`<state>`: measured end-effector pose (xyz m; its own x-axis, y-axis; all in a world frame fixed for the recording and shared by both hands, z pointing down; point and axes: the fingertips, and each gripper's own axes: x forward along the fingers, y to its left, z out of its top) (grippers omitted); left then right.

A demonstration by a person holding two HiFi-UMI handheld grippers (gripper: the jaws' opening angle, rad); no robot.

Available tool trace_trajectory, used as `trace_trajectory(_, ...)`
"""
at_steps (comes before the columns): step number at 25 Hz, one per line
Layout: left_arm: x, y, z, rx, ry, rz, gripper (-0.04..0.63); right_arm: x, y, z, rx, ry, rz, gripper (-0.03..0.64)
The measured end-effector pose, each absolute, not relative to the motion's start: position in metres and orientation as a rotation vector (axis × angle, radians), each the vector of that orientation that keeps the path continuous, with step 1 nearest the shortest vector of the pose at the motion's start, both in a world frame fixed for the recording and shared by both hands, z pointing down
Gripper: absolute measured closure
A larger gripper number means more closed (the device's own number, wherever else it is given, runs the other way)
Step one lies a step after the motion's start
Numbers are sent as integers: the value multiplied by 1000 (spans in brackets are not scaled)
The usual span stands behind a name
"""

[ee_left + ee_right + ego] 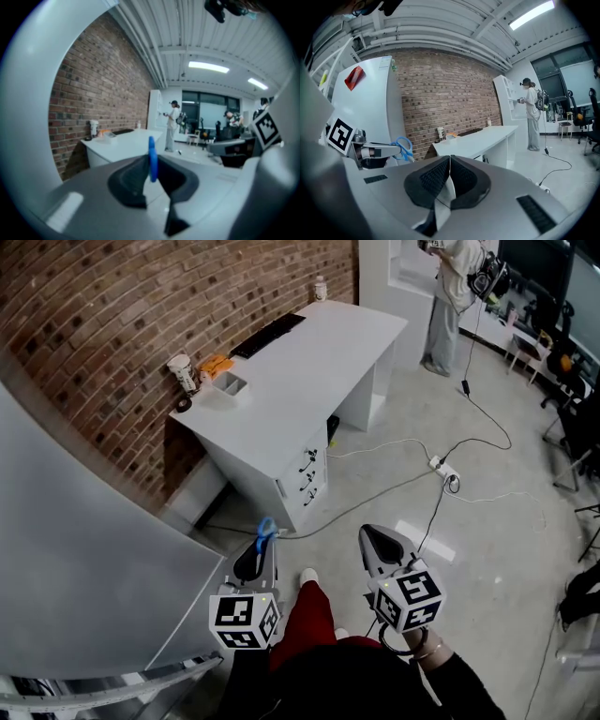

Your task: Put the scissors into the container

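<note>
Blue-handled scissors (pixel 266 527) stick out of my left gripper (pixel 265 544), whose jaws are shut on them. In the left gripper view the scissors (pixel 152 146) stand on edge between the black pads. From the right gripper view, the scissors' loops (pixel 404 147) hang at the tip of the left gripper (pixel 389 151). My right gripper (pixel 375 538) is shut with nothing in it (pixel 450 161). A small clear container (pixel 230 383) sits on the white desk (pixel 309 362) near the brick wall, well ahead of both grippers.
Beside the container stand a paper cup (pixel 183 372) and an orange thing (pixel 217 363); a dark keyboard (pixel 269 335) lies further back. Cables and a power strip (pixel 443 468) cross the floor. A person (pixel 450 296) stands beyond the desk. A large grey panel (pixel 84 559) fills the left.
</note>
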<state>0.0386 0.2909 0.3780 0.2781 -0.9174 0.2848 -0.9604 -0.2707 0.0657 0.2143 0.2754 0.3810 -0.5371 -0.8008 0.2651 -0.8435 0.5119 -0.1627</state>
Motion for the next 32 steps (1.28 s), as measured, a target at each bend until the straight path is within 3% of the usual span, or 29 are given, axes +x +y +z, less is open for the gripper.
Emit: trace_trajectory(32,-52,72,409,2258,-1674,276,549,98,48,399,1345,-2579,453,607)
